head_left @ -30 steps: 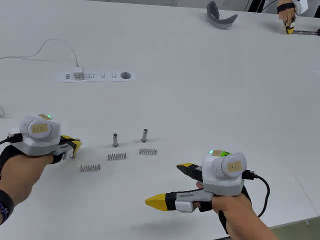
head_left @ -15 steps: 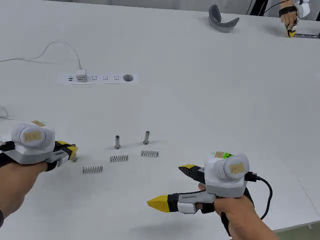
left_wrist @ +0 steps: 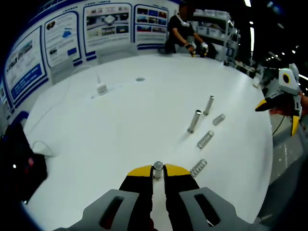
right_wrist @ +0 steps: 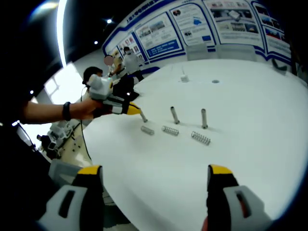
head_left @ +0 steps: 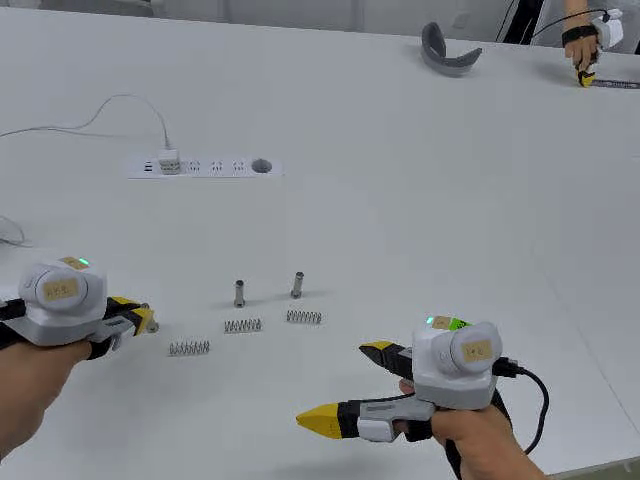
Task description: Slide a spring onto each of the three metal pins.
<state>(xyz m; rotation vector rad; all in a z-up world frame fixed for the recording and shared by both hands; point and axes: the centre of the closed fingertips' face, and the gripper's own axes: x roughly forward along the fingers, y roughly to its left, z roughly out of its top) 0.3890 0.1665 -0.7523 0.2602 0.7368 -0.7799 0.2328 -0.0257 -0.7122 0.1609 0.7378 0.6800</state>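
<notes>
While tight inside the left claw point(left_wrist: 158, 172), one pin point(left_wrist: 157, 167).

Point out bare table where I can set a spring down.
Bare table lies between the power strip and the pins, and right of the springs, beyond the right gripper. Crowded: pins and springs beside the left gripper holding a pin.
</notes>
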